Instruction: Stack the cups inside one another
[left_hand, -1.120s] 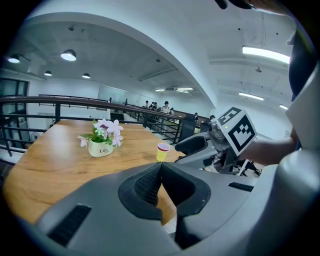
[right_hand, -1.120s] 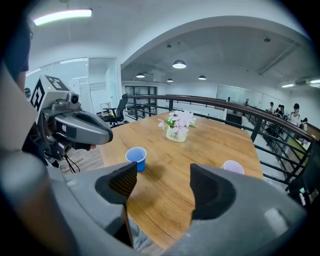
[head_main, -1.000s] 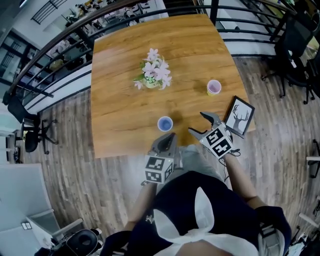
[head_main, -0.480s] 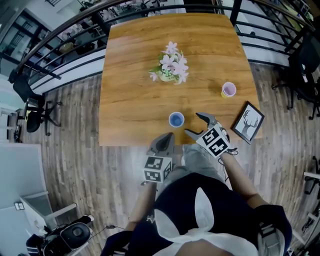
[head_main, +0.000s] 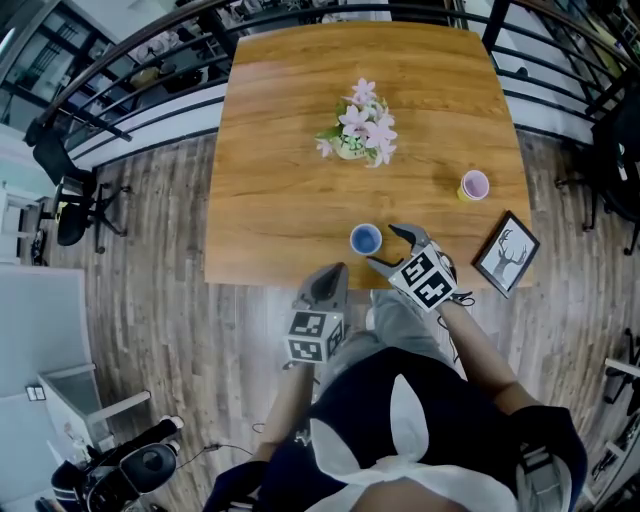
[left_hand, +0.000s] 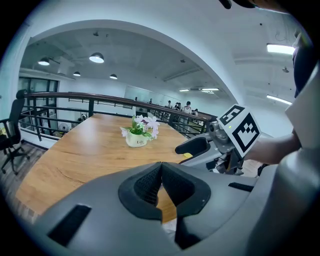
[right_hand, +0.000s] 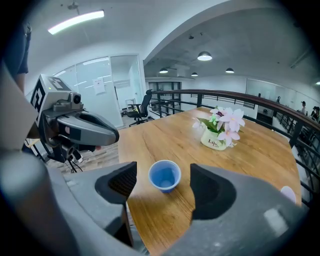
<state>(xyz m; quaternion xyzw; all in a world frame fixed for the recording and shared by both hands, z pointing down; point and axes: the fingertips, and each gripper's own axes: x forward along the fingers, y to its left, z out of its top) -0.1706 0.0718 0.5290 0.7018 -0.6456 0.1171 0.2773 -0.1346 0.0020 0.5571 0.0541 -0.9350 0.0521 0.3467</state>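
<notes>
Wooden tabletop (head_main: 270, 210) carries an empty blue cup (head_main: 366, 239) near its front edge, a pink cup (head_main: 475, 185) well to the right, and a pot (head_main: 350, 150) of flowers. Right tongs (head_main: 387, 246), spread wide, point down just beside the blue cup, untouched ahead of their gap. Left tongs (head_main: 333, 272), clenched on nothing, angle down short of the edge.

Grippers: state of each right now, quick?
Left gripper: shut, empty.
Right gripper: open, empty; blue cup stands just ahead of its jaws, untouched.
</notes>
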